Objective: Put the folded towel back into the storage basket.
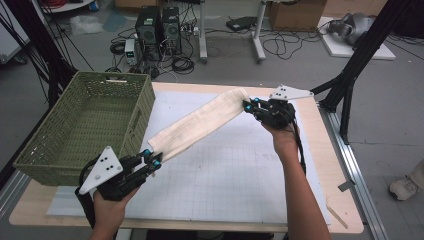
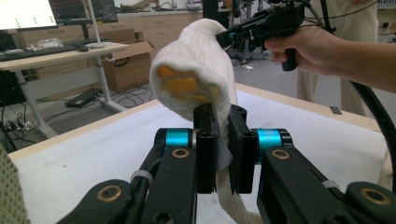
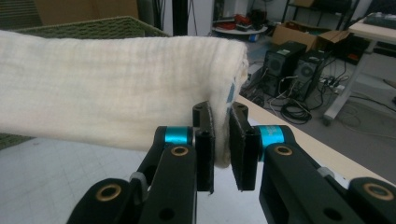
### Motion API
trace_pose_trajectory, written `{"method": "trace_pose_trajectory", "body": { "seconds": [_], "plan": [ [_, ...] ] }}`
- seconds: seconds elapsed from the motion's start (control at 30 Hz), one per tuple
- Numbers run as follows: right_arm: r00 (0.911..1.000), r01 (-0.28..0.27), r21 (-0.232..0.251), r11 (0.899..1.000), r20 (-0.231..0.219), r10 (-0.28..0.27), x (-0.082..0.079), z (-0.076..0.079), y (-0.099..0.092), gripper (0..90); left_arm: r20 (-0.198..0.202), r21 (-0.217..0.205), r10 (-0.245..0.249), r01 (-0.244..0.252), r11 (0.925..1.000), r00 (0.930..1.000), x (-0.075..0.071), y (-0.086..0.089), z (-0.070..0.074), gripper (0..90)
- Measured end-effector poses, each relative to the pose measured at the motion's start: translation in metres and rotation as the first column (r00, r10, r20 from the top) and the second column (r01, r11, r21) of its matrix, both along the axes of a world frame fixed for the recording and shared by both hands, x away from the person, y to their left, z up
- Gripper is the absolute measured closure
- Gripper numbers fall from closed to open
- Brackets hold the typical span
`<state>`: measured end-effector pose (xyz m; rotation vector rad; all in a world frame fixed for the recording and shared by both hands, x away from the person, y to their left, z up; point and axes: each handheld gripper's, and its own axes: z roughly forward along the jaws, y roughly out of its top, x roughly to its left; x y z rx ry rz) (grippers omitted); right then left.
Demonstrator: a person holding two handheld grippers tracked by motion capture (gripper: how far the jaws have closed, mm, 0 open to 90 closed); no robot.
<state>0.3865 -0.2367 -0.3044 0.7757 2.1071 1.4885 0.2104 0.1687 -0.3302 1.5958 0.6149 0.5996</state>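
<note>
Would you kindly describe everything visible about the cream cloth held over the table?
The cream cloth is a long folded band of soft woven fabric, stretched in the air above the white mat. The left tool pinches its near end, the right tool its far end, beside the green basket. It sags slightly. The left gripper view shows a yellowish patch inside the open fold.

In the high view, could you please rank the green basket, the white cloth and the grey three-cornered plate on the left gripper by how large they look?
1. green basket, largest.
2. white cloth, stretched between both grippers.
3. grey three-cornered plate, smallest, though nearest the camera.
</note>
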Motion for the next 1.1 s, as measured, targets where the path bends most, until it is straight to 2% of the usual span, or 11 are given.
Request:
{"method": "trace_pose_trajectory", "body": {
  "seconds": [0.47, 0.77, 0.9, 0.97, 1.1],
  "plan": [
    [0.9984, -0.054, -0.015, 0.998, 0.014, 0.054, 0.029, 0.021, 0.051, 81.6, 0.026, -0.033, 0.068, -0.067, 0.9972, 0.9973, -0.008, 0.026, 0.009, 82.9],
    [0.9959, -0.086, -0.026, 0.996, 0.023, 0.087, 0.048, 0.031, 0.090, 81.5, 0.039, -0.056, 0.117, -0.114, 0.9918, 0.9924, -0.011, 0.045, 0.014, 83.0],
    [0.9943, -0.105, -0.035, 0.994, 0.014, 0.106, 0.057, 0.036, 0.106, 81.5, 0.042, -0.056, 0.133, -0.131, 0.9898, 0.9902, -0.013, 0.050, 0.014, 82.9],
    [0.9934, -0.111, -0.034, 0.993, 0.026, 0.112, 0.061, 0.037, 0.115, 81.5, 0.044, -0.056, 0.143, -0.141, 0.9885, 0.9887, -0.013, 0.053, 0.014, 82.9],
    [0.9911, -0.132, -0.043, 0.990, 0.013, 0.133, 0.071, 0.038, 0.131, 81.5, 0.043, -0.061, 0.169, -0.166, 0.9843, 0.9848, -0.013, 0.062, 0.014, 82.9]
  ]
}}
